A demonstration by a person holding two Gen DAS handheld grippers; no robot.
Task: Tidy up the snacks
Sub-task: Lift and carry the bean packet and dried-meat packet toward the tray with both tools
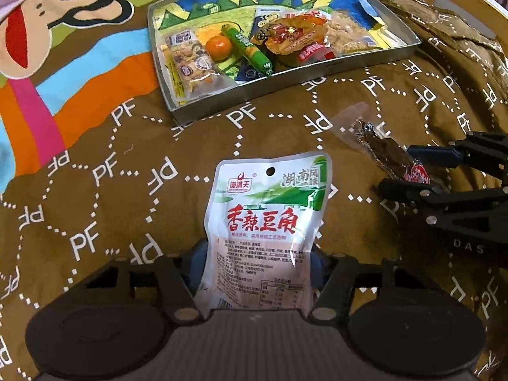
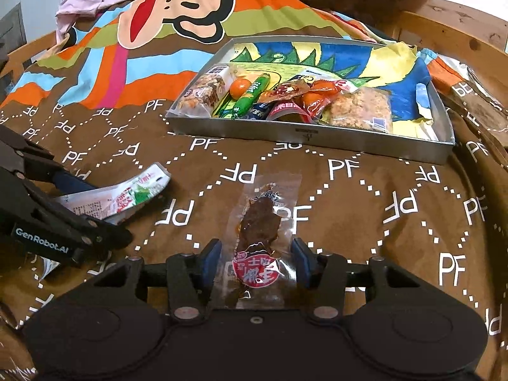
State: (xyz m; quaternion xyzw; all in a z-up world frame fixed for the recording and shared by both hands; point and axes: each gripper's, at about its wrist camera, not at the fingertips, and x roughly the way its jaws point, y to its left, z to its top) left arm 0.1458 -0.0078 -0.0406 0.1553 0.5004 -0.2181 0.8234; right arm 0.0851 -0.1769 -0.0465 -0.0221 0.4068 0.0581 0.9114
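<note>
The left tongs [image 1: 258, 263] are clamped on the lower part of a white and green bean snack pouch [image 1: 265, 222], which stands up from between the pads with its hang hole at the top and its red lettering facing the camera. From the right wrist view the same pouch [image 2: 127, 195] curls out sideways from those tongs [image 2: 104, 209], above the bedspread.

The right tongs [image 2: 256, 265] sit open around a clear packet of dark dried meat [image 2: 258, 238]. The blue pads [image 2: 211, 263] flank the packet's red-labelled end with a gap showing on each side, and the packet lies flat on the brown bedspread [image 2: 365, 209] printed with white "PF" letters. In the left wrist view that packet [image 1: 385, 150] runs from the bedspread into the right tongs [image 1: 409, 171].

Farther out, a shallow metal tray [image 2: 317, 138] rests on the bedspread. Inside it, packed together on a bright cartoon liner, are a nut bar packet [image 2: 203, 93], a small orange [image 2: 239, 87], a green sausage stick [image 2: 250, 96], red and orange wrapped snacks [image 2: 301, 98] and a clear bag of crumbly crackers [image 2: 362, 108]. Beyond the tray the bedspread shows a big cartoon monkey face [image 2: 177, 9] with coloured stripes.
</note>
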